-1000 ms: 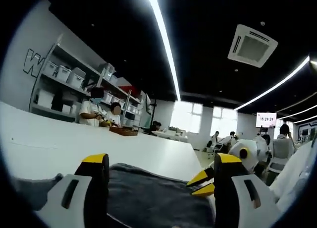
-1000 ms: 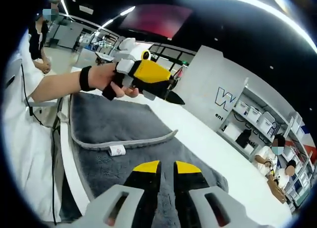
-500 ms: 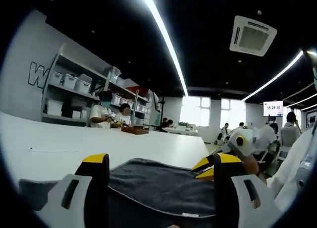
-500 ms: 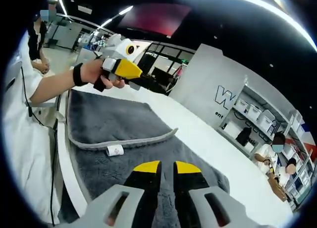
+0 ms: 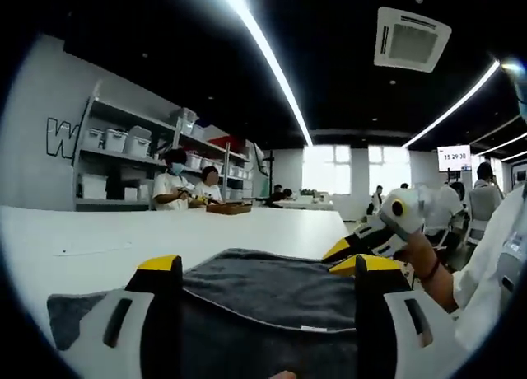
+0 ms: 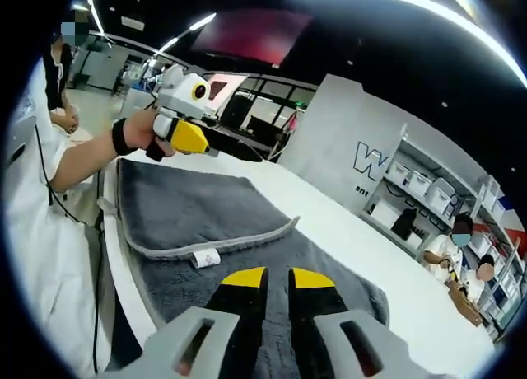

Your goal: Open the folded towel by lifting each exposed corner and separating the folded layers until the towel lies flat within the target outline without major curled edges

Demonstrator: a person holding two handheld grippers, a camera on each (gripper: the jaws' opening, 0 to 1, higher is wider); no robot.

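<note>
The long white table carries the dark grey terry towel, which lies along the table's near edge and is still folded: an upper layer with a pale grey bound hem rests over a wider lower layer, and a small white care label pokes out beneath that hem.

In the right gripper view, the left gripper, yellow-tipped and held in a hand, hovers above the towel's far end near the table edge; I cannot tell how its jaws stand there. In the left gripper view its own jaws stand wide apart over the towel, holding nothing. The right gripper hangs low over the lower layer with its yellow tips nearly together, empty.

To do this step well, I judge each claw should pinch only the top layer at a hemmed corner, lift and carry it outward evenly. The pile looks soft, thick and limp, so it will likely sag and drag.
</note>
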